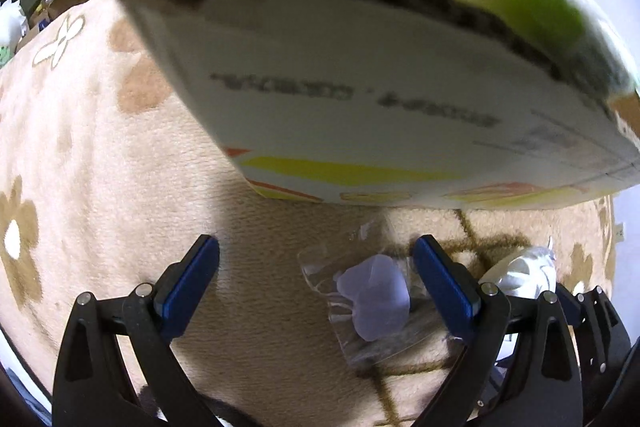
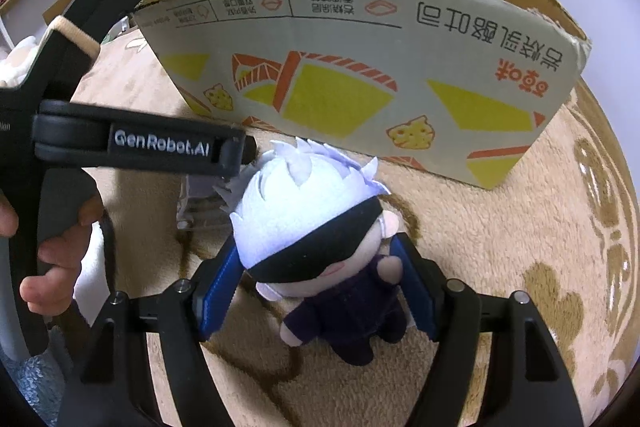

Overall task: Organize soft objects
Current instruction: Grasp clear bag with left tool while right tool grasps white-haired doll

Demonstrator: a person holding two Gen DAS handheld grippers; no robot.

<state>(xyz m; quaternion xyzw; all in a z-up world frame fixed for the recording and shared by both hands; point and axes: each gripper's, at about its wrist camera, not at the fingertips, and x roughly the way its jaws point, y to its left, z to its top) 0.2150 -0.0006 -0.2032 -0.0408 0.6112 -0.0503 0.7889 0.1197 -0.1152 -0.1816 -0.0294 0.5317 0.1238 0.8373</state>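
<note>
The little plush doll [image 2: 320, 247] sits just in front of the cardboard box [image 2: 360, 67], on the beige carpet [image 2: 500, 247]. Its long axis runs head-to-feet, white-haired head towards the box. The right gripper [image 2: 320, 279] has its blue pads pinching the doll's sides. The left gripper [image 1: 316, 275] hangs nearer the box's side, tilted down, jaws spread wide over a clear plastic wrapper [image 1: 372, 303] without touching it.

Box [image 1: 360, 87] print blurred, unreadable; plush doll [image 2: 320, 247] legs partly hidden.
</note>
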